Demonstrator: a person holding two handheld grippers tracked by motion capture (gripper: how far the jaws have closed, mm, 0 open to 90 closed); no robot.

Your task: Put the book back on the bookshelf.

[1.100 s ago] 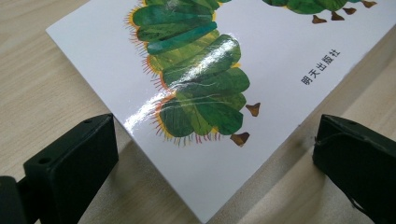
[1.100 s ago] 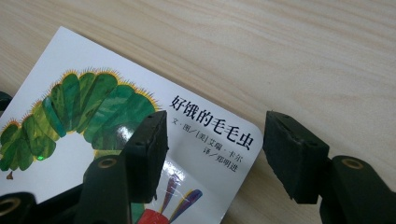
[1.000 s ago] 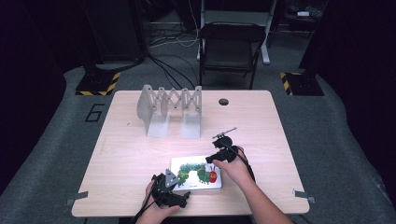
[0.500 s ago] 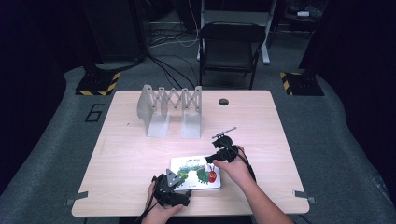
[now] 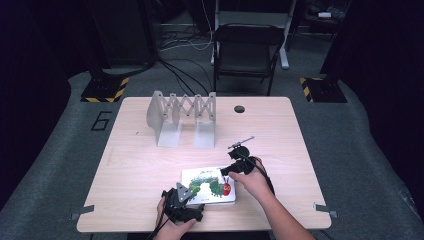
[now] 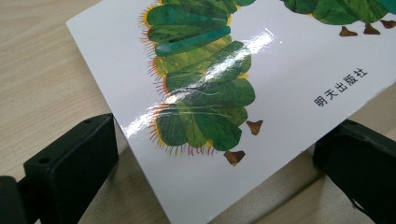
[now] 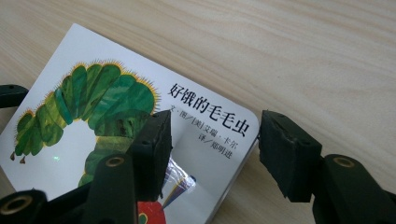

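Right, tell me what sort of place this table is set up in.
Most likely a lab or studio set up for recording, not a home. The wooden table stands on grey floor covering with a painted number 6, hazard-striped stand bases and loose cables lie behind it, and the surroundings are dark.

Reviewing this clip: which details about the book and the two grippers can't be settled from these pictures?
- Book: its lower corner, cut off by the bottom edge in the left gripper view.
- Right gripper: whether the left pad touches the cover; the pad hides the contact.
- Left gripper: high view, too small to read the jaws.
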